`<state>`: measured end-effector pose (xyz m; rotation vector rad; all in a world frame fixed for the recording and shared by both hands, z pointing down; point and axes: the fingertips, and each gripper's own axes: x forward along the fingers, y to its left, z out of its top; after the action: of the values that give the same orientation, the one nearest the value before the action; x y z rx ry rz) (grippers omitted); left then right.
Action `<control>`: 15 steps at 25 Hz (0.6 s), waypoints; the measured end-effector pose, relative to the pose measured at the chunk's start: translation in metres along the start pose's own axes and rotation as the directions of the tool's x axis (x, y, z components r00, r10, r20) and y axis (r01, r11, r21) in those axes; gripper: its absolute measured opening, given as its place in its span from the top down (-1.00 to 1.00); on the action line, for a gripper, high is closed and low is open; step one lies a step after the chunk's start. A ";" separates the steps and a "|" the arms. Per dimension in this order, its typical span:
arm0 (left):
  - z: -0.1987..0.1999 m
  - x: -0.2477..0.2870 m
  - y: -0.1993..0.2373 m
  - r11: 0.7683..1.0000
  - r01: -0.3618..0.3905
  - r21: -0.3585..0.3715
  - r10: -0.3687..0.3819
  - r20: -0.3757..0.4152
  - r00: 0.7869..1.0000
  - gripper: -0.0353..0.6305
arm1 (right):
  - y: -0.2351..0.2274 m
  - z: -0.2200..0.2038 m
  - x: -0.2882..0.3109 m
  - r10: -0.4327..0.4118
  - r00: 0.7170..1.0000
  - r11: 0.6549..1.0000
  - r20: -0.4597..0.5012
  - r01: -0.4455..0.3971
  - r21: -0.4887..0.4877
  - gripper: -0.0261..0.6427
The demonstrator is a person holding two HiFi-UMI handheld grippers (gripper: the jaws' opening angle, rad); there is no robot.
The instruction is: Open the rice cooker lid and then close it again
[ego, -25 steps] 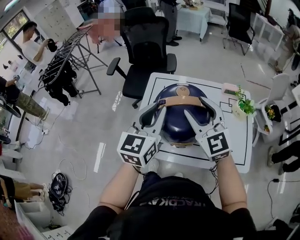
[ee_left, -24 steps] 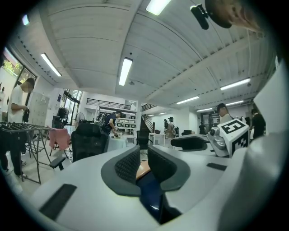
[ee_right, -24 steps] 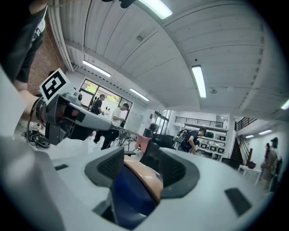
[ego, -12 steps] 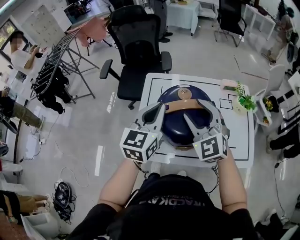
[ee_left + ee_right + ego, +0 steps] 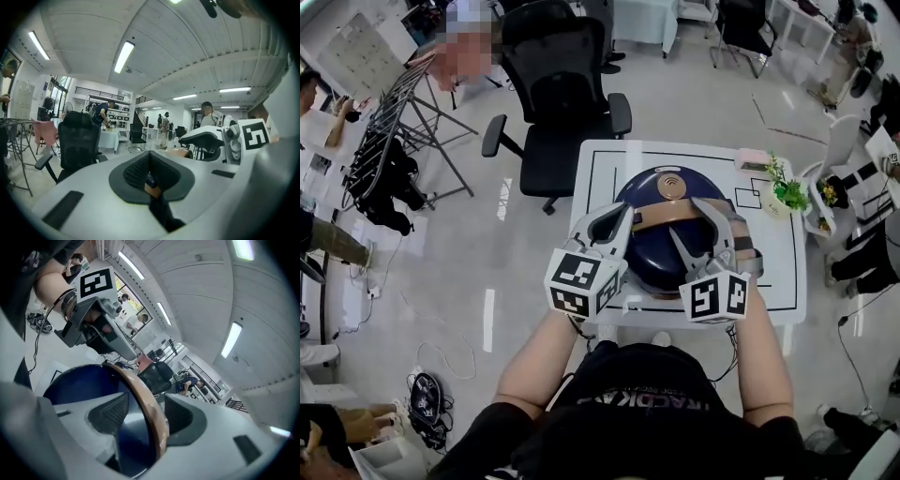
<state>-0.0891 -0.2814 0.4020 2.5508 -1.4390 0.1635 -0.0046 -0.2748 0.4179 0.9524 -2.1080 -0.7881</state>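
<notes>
Now | my left gripper (image 5: 623,218): fingers pinched handle (image 5: 675,212) at left end | right gripper (image 5: 718,219): fingers spread astride right end | handle ran crosswise atop closed cooker (image 5: 656,255), between both.

The floor (image 5: 469,272) is pale grey and glossy. A black office chair (image 5: 553,103) stands just beyond a white table (image 5: 600,164) marked with black lines. A metal rack (image 5: 394,122) hung with dark garments stands to the left. Tube lights (image 5: 123,56) run along the white panelled ceiling (image 5: 187,42). Windows (image 5: 58,93) line the far left wall.
</notes>
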 end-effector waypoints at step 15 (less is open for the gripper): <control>-0.008 0.013 0.001 0.993 0.118 0.007 -0.118 0.003 0.993 0.88 | 0.010 0.007 0.031 -0.014 0.994 0.988 -0.108 -0.003 -0.156 0.25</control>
<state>-0.0830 -0.2912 0.4122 2.6338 -1.2856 0.1458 -0.0292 -0.2924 0.4309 0.8976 -1.9206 -0.8703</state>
